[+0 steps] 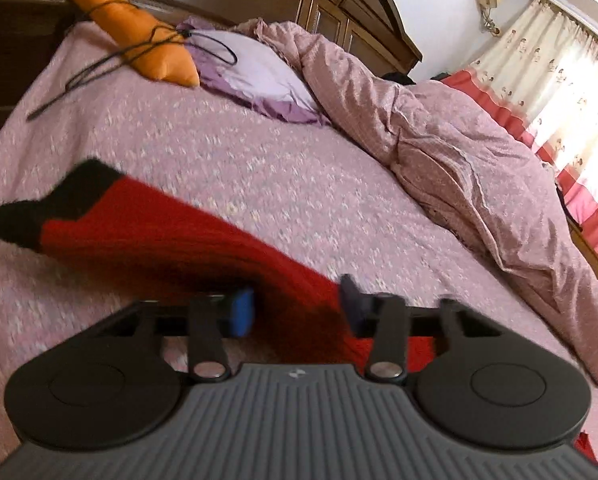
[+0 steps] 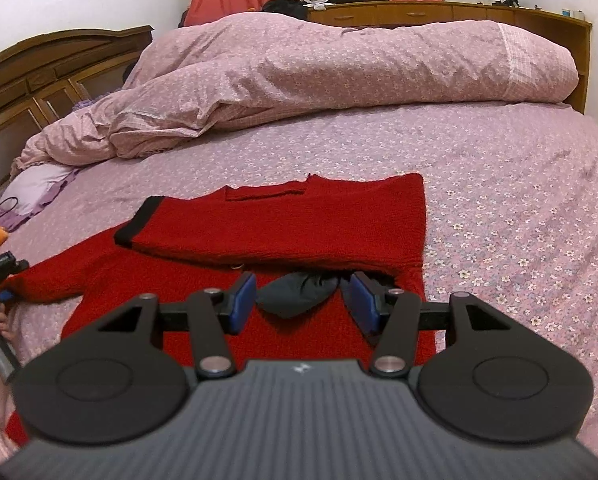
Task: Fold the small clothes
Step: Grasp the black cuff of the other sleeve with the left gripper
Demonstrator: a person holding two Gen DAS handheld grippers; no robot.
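so the left gripper [image 1: 297, 312] was clamped on the red sweater's [image 2: 259, 232] sleeve [image 1: 159, 232], lifting it off the bed [image 2: 499, 200] to fold inward, I'd guess; right gripper [image 2: 303, 304] hung apart over the hem; other sleeve already folded across.

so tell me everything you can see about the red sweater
The red sweater is a small chunky knit with black cuffs, lying on the floral pink bedspread. One sleeve is folded across its front, with the black cuff pointing left. The other sleeve is stretched out sideways between the pads of the left gripper, its black cuff hanging free. The right gripper is open over the body, beside a dark cloth bundle lying on the knit.
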